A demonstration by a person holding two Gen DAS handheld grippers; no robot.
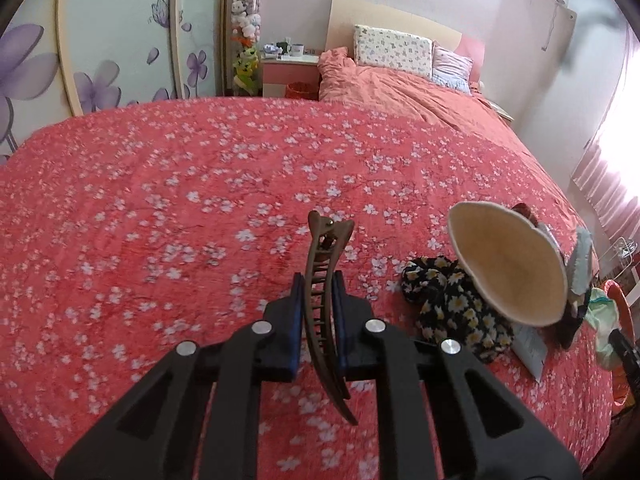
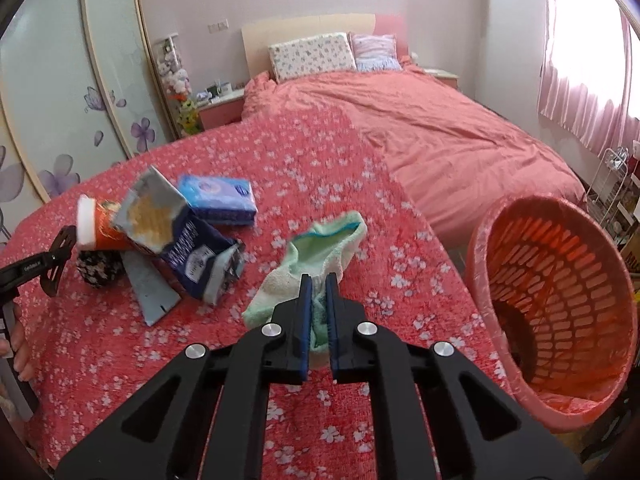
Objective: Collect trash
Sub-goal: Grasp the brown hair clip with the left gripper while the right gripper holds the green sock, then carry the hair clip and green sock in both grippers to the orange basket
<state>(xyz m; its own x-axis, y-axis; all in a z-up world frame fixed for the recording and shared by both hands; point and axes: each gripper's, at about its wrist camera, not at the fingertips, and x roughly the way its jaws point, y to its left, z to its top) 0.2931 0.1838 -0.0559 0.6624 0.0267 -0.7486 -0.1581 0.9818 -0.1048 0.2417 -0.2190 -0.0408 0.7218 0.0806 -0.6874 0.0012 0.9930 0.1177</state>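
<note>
While the left gripper (image 1: 318,280) pinches the hair claw (image 1: 325,280) and the right gripper (image 2: 318,282) pinches the green sock (image 2: 316,248), carry each squarely over the orange basket (image 2: 500,240) before letting go.

A pink-quilted bed (image 2: 440,128) at twelve o'clock, flower-painted wardrobe doors (image 1: 100,40) at ten, bright pink curtains (image 2: 580,80) at two.

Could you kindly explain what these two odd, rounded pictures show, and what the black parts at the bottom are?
No robot here: a person carries a handheld gripper in each hand, each with a wide-angle camera looking along its fingers. The left view shows the left gripper shut on a brown hair clip. The right view shows the right gripper shut on a green sock. On the flowered bedspread lie a blue tissue pack, a torn dark blue bag and an orange tube. An orange basket stands on the right.
</note>
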